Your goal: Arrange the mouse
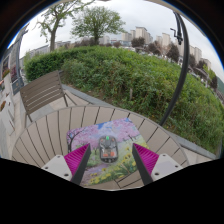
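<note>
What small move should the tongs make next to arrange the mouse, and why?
Probably close the tongs on the mouse: it sits on the mouse pad between the open fingers, with a gap showing at either side, so it isn't gripped yet.

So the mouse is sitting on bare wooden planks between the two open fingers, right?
Not quite. In the gripper view the mouse lies on a flowery mouse mat spread over the wooden deck, not on bare planks. It does sit between the open fingers of the gripper.

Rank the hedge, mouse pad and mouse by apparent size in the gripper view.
1. Hedge, the largest.
2. Mouse pad.
3. Mouse, smallest, on the pad between the open jaws of the gripper.
Nearness makes the pad look bigger than it is.
</note>
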The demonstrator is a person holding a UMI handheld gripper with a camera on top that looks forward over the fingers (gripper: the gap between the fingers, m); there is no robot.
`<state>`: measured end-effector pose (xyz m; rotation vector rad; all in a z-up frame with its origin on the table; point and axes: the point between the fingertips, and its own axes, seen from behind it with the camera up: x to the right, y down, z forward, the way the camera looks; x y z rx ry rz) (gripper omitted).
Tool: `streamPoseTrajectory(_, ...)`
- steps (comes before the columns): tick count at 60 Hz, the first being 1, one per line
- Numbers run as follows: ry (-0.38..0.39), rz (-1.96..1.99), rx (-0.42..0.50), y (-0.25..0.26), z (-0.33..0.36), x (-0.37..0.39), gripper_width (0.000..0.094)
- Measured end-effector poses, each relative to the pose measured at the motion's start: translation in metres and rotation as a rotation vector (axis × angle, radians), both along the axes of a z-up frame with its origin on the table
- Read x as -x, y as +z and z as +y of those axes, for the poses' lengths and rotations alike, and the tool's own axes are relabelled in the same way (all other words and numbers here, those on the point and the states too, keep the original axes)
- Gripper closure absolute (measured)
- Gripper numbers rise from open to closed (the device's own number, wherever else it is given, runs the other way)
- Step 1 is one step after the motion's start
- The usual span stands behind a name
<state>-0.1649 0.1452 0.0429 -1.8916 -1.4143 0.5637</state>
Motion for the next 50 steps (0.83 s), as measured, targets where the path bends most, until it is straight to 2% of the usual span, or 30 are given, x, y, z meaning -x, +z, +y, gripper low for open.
streamPoseTrajectory(5,0.007,-0.016,0.038,0.042,-0.031,-0.051,0.0096)
streamPoseTrajectory(11,0.024,-0.051,0.010,0.086,-0.060,-0.137,0.0093)
streamPoseTrajectory(18,0.036,-0.101,-0.013,0.112,-0.096,-0.237,0.0093)
streamPoseTrajectory(25,0.039,-0.122,-0.007,0.121,-0.126,-0.303,0.0092)
streamPoseTrajectory(34,0.042,-0.109,-0.018,0.130,-0.145,-0.339,0.0089)
streamPoseTrajectory(50,0.064,-0.100,-0.009,0.137,-0.147,-0.336,0.0089)
